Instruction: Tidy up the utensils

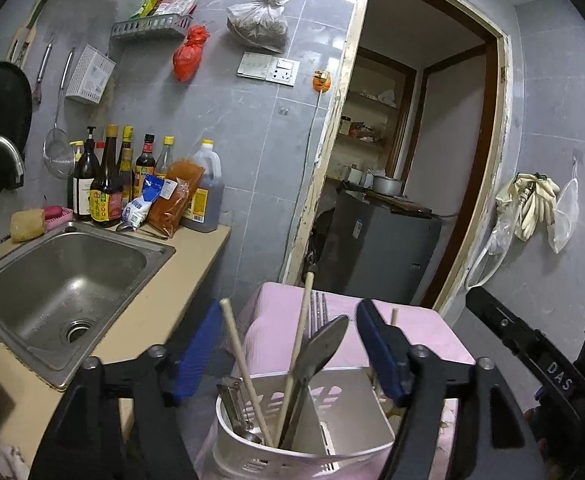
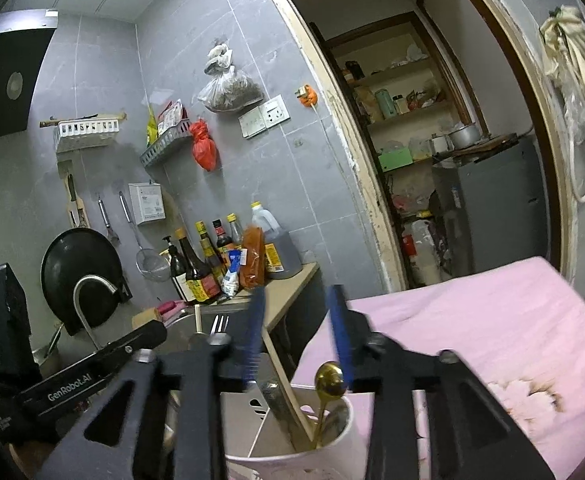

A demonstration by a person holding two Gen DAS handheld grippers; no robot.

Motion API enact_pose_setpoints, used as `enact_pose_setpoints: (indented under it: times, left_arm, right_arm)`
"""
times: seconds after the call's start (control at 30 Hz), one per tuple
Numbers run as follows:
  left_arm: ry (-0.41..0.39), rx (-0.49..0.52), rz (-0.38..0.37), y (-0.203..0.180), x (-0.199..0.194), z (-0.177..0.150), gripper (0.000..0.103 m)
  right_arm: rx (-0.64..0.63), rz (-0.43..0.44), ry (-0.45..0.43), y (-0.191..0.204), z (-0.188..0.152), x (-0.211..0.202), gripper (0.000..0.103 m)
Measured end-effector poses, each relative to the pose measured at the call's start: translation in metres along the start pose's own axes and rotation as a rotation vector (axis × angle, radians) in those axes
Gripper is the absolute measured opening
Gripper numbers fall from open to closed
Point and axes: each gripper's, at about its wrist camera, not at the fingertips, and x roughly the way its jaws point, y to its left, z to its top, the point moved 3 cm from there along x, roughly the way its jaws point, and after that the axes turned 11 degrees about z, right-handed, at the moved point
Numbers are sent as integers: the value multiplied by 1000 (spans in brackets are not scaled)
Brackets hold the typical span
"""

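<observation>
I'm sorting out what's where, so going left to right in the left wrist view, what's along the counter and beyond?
Sink → sauce bottles → big oil jug → white utensil holder on the pink cloth → rubber gloves hanging on the wall.

A white slotted utensil holder (image 1: 304,436) stands upright on the pink cloth, with wooden chopsticks (image 1: 246,368), a metal spoon (image 1: 312,354), fork (image 1: 318,312) and gold spoon (image 2: 329,376) leaning inside

Black tools (image 1: 280,344) (image 2: 298,332) w/ blue pads, silver screws
</observation>
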Motion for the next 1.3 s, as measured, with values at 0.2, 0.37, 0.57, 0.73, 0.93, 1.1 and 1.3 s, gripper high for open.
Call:
enact_pose_setpoints:
  times: [0.2, 0.37, 0.57, 0.73, 0.93, 1.1, 1.3]
  left_arm:
    - [29, 29, -9, -10, -15, 5, 91]
    - [77, 55, -21, -18, -24, 2, 97]
    - [100, 77, -11, -27, -44, -4, 99]
    - [92, 102, 2, -38, -70, -9, 101]
    - [100, 109, 26, -46, -107, -21, 102]
    - [97, 113, 39, -49, -138, -34, 102]
    - [87, 121, 48, -50, -175, -50, 102]
  right_arm:
    - [-28, -42, 49, 4, 10, -24, 48]
    - [-28, -83, 90, 2, 14, -44, 59]
    - [-42, -135, 101, 0, 22, -81, 78]
    - [-60, -186, 125, -1, 27, -114, 92]
    - [-72, -226, 162, -1, 25, -160, 102]
    - [-100, -256, 177, 4, 21, -199, 102]
    - [-114, -313, 158, 17, 17, -246, 102]
